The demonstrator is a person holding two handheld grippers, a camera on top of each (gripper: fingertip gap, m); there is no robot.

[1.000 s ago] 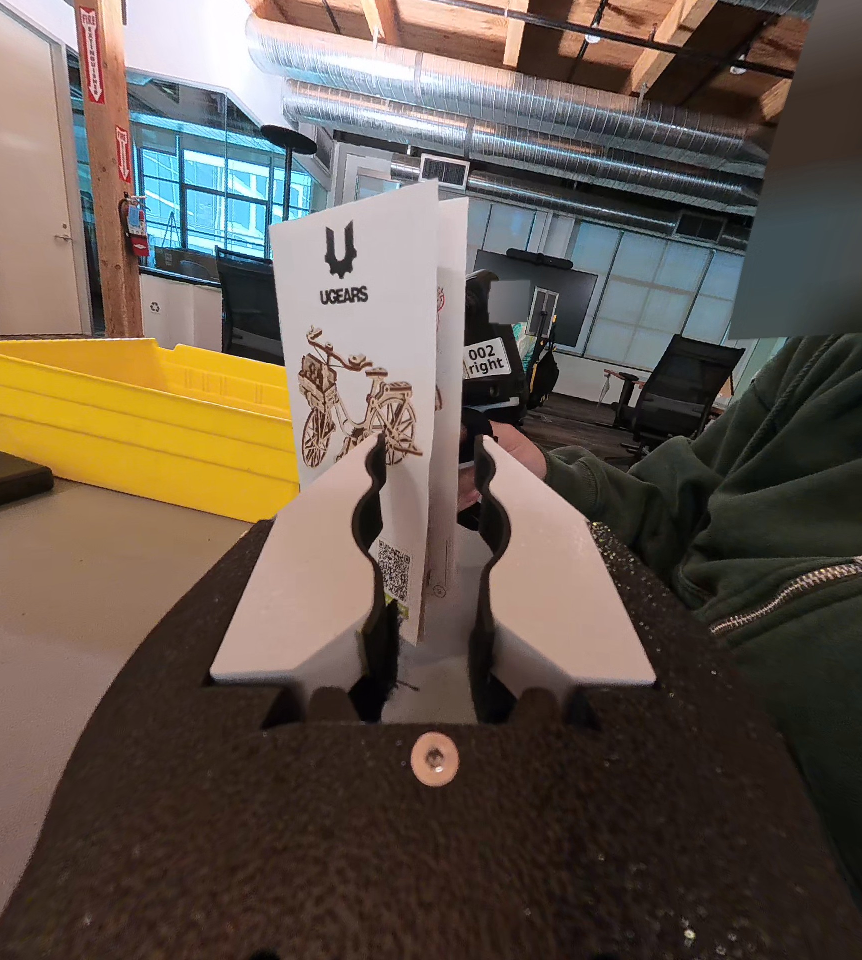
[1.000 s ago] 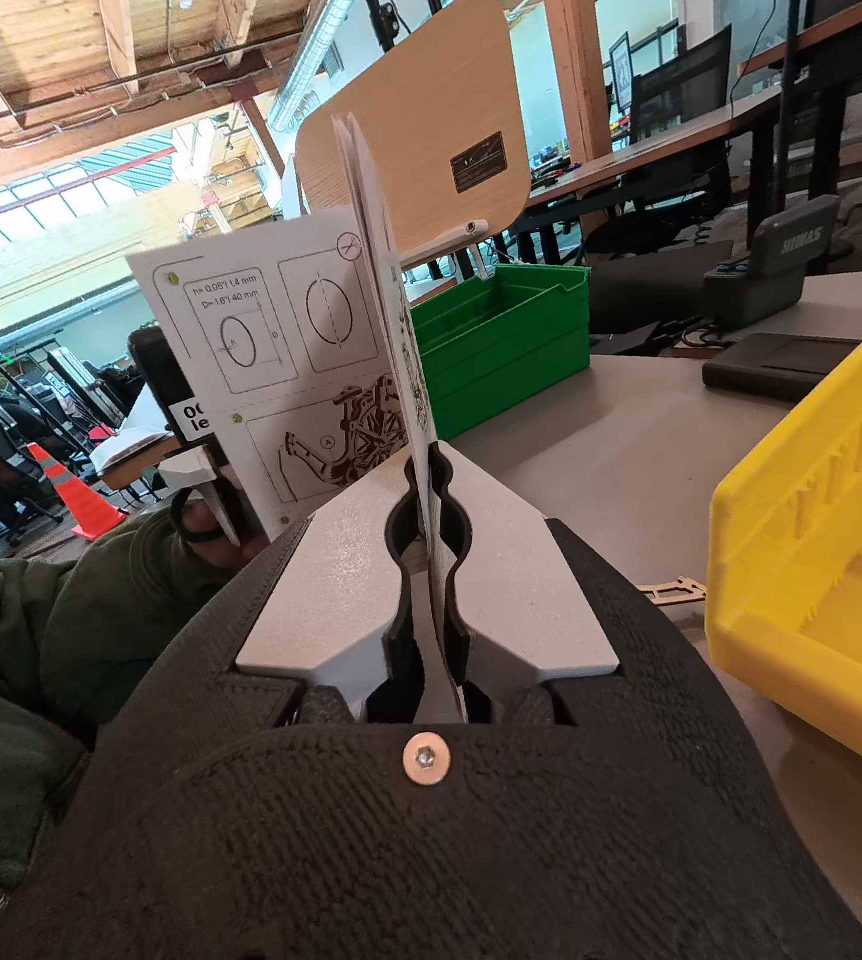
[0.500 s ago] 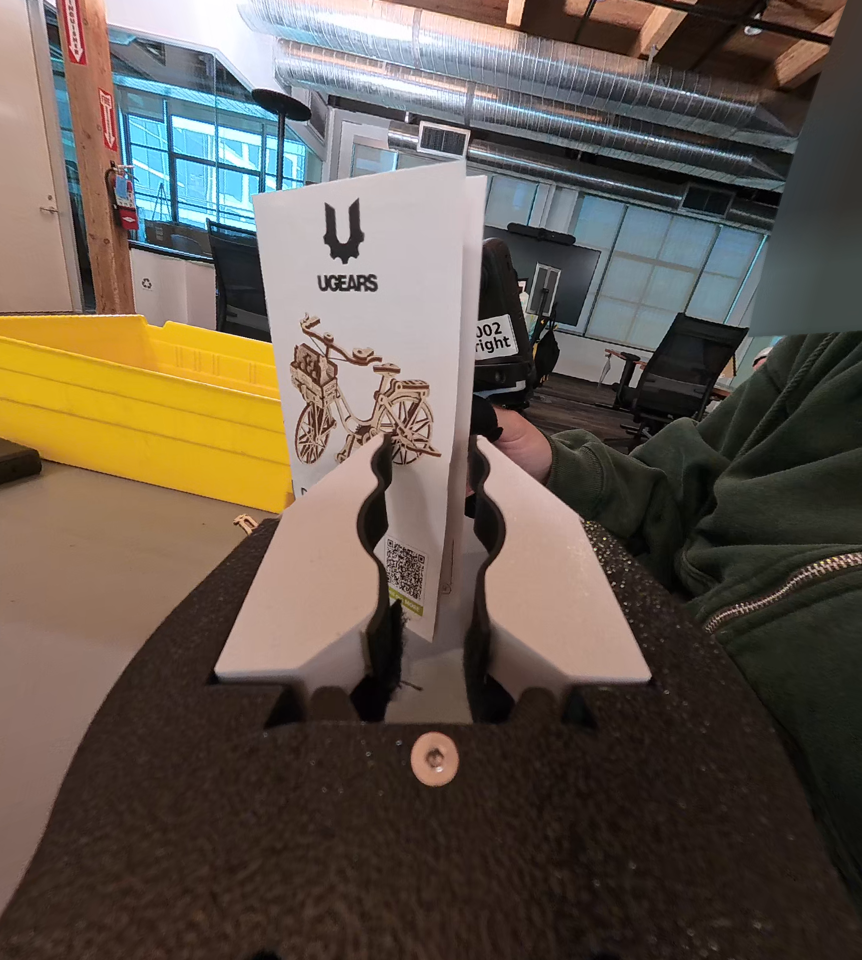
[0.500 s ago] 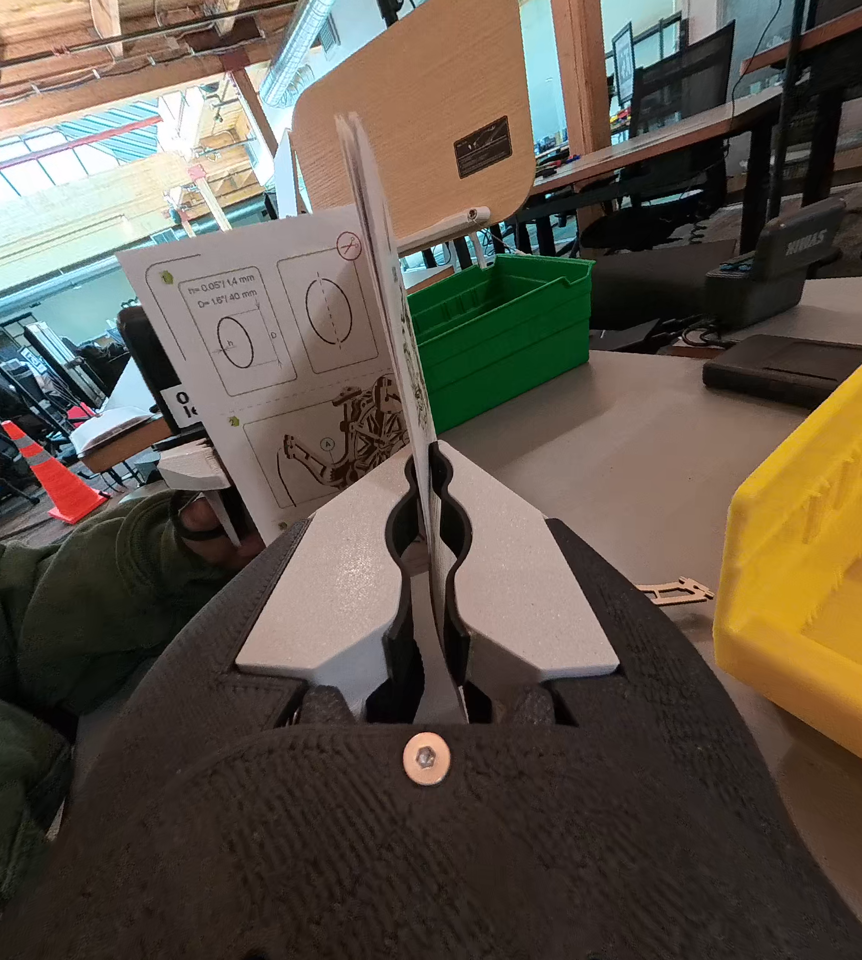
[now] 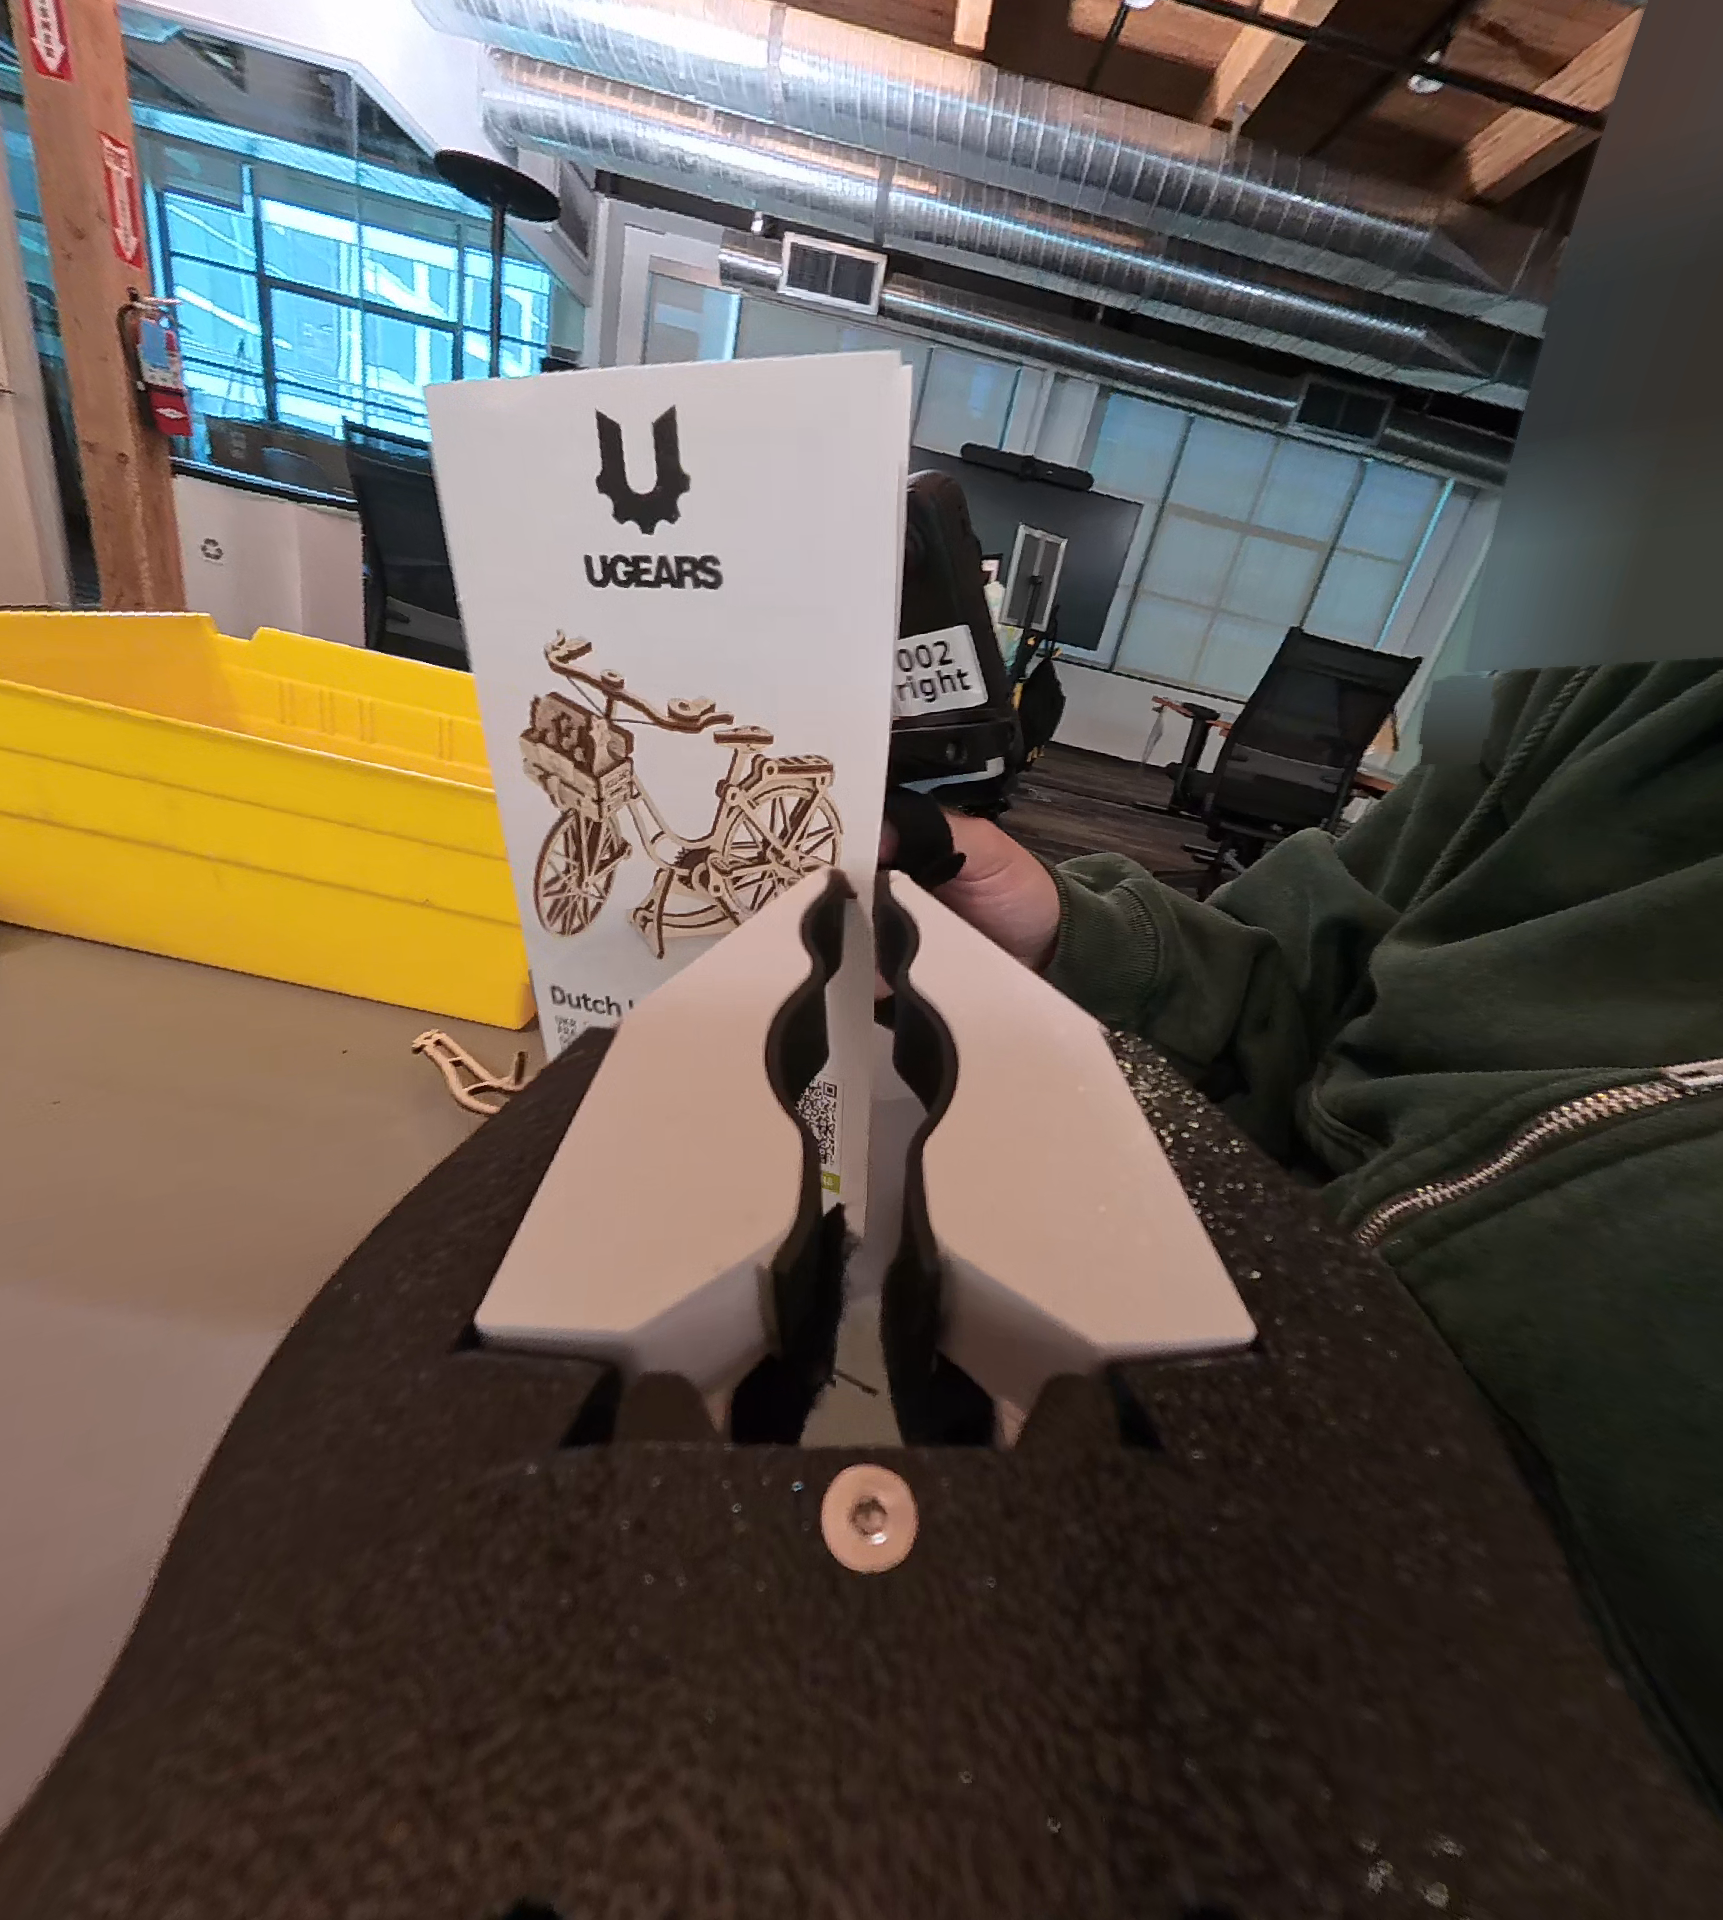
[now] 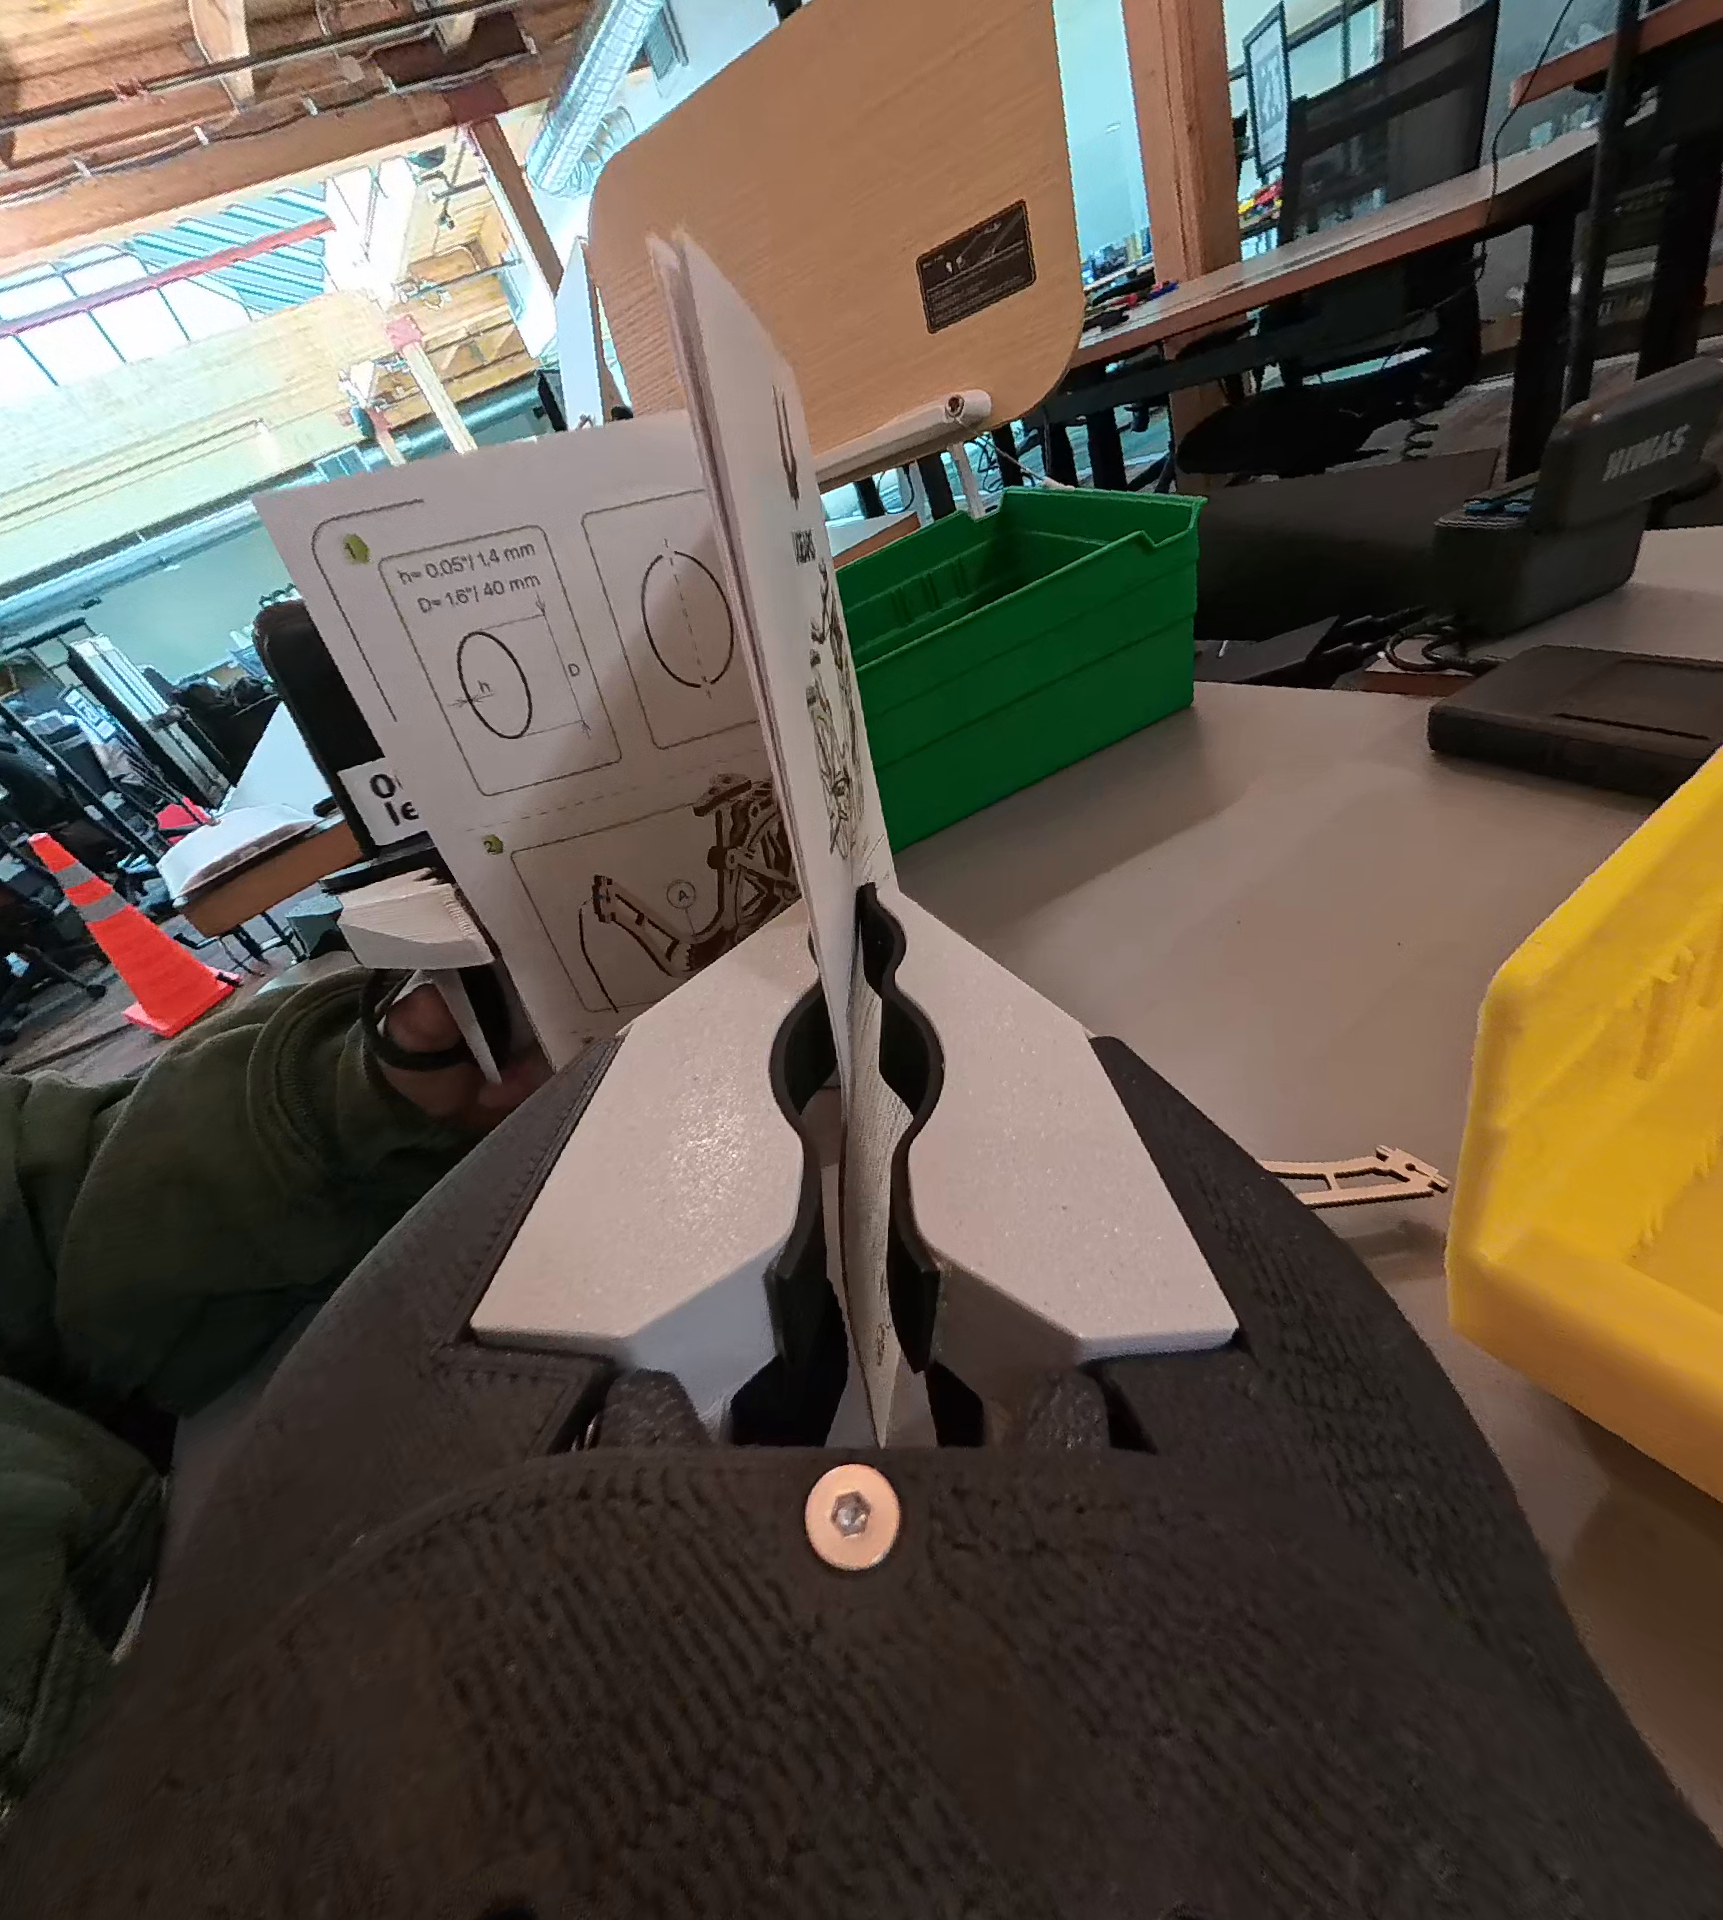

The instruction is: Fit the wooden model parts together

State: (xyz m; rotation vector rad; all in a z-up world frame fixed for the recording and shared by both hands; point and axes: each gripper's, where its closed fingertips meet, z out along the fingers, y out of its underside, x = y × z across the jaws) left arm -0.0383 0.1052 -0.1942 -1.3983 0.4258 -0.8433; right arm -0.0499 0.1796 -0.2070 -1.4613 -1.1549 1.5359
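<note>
The left gripper point(image 5: 862, 894) has its fingers point(image 5: 691, 1132) closed on the lower edge of a white instruction leaflet point(image 5: 691, 665), the tips pinching the paper so that it stands upright ahead of them. The right gripper point(image 6: 852, 904) has its fingers point(image 6: 1023, 1122) clamped on the same leaflet point(image 6: 784, 582) — on the cover panel, seen here almost edge-on, while an inner page with diagrams fans out to their left.

Beyond the left fingers the hand point(image 5: 992, 894) that holds the right gripper shows just behind the paper, in a green sleeve point(image 5: 1356, 935). On the desk point(image 5: 161, 1143), low and to the left of the left fingers, lies a small wooden part point(image 5: 467, 1070), close to the front wall of a yellow bin point(image 5: 192, 810). From the right gripper a thin wooden piece point(image 6: 1356, 1179) lies on the desk to the right of the fingers, just beside the same yellow bin point(image 6: 1615, 1143); a green bin point(image 6: 1023, 644) stands farther ahead.

Judging by this, the step in hand is preparatory: the leaflet is being opened between both grippers to read the assembly diagrams, and no wooden parts are joined or even held. The next move would call for pulling the panels gently apart without tearing the paper, then laying it flat on the desk and freeing the fingers for the loose parts.
</note>
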